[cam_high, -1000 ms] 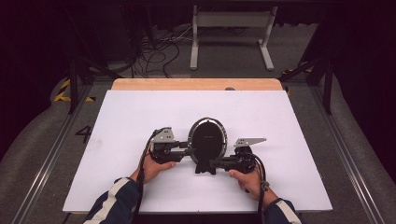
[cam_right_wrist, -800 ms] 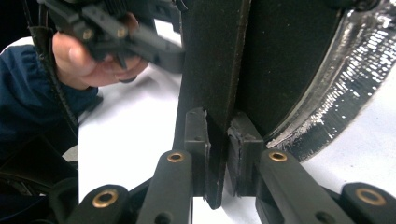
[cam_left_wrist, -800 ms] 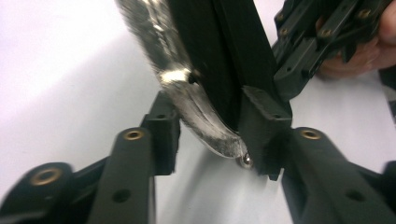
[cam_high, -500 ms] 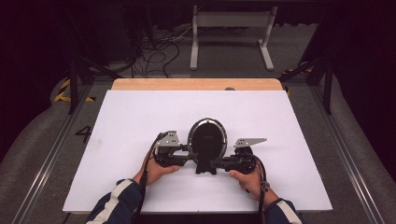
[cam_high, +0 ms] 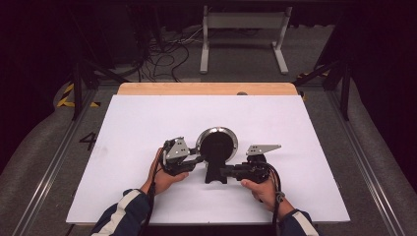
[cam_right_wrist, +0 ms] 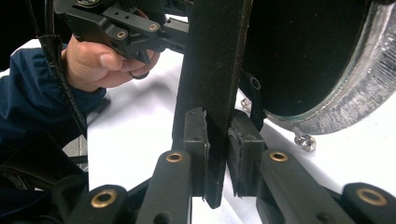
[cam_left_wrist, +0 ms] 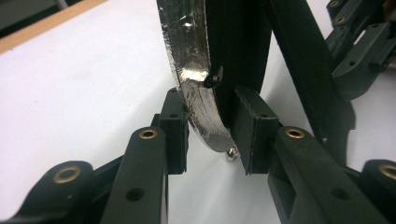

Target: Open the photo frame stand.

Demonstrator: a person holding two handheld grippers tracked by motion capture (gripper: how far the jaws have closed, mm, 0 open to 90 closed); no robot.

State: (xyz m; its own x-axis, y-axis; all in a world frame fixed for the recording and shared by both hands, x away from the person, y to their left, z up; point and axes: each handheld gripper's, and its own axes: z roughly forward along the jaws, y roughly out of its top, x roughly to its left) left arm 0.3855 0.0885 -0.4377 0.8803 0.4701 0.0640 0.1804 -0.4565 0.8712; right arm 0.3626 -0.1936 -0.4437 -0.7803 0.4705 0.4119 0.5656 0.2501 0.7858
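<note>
Round mirror [cam_high: 217,145] has crinkled shiny foil rim, matt black back

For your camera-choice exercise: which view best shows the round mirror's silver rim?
The left gripper view: the silver rim runs close-up between the left gripper jaws. The right gripper view shows a rim section at its right edge; the high view shows the whole rim, small.

White table top [cam_high: 147,128], grey floor [cam_high: 44,147], metal stand [cam_high: 243,22], dark surroundings.

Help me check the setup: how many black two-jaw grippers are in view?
2. The left gripper is left of the round silver-rimmed mirror, its jaws just closing onto the rim. The right gripper is right of it, clamped on its black stand. None seems hidden.
</note>
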